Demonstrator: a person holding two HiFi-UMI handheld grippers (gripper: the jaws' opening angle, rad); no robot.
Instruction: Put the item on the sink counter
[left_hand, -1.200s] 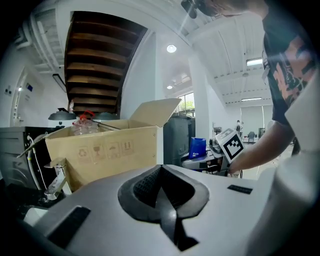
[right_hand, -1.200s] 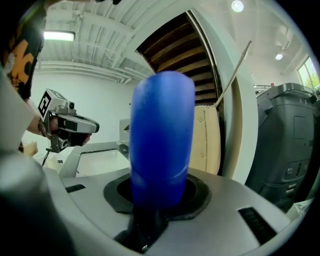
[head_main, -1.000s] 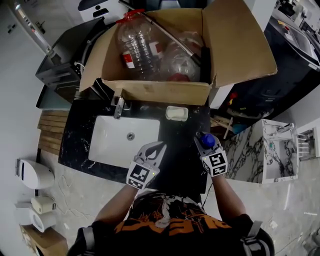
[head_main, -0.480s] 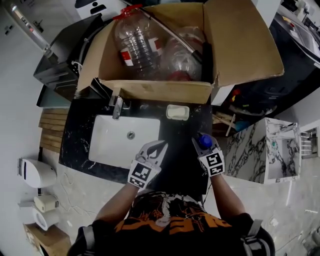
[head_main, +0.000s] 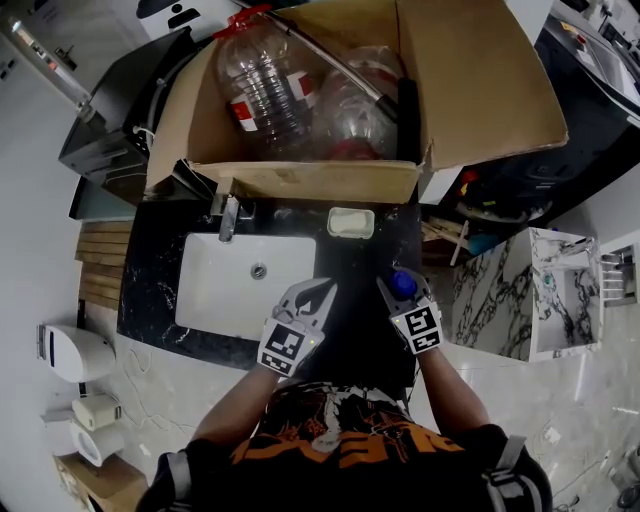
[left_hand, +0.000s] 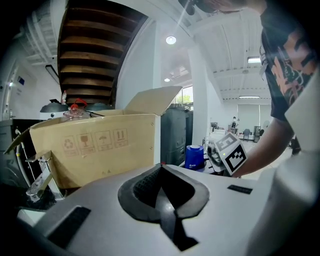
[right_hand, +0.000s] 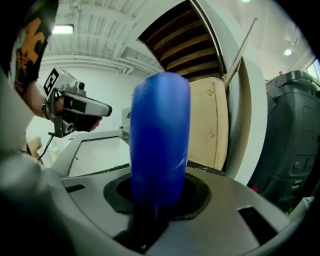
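Observation:
A small blue container (head_main: 404, 285) is clamped in my right gripper (head_main: 397, 292), which hangs over the right part of the black sink counter (head_main: 362, 330). The right gripper view shows the blue container (right_hand: 160, 145) upright between the jaws of that gripper (right_hand: 155, 200), which are shut on it. My left gripper (head_main: 308, 297) is over the counter's front edge beside the white basin (head_main: 245, 285), shut and empty. In the left gripper view its closed jaws (left_hand: 162, 192) point at the box, with the blue container (left_hand: 194, 156) off to the right.
A big open cardboard box (head_main: 310, 182) with clear plastic bottles (head_main: 262, 95) stands along the back of the counter. A faucet (head_main: 226, 215) and a white soap dish (head_main: 351, 222) sit in front of it. A marble-patterned unit (head_main: 500, 300) is at the right, wooden slats (head_main: 100, 265) at the left.
My right gripper with the blue container has shifted slightly left. The left gripper has hardly moved.

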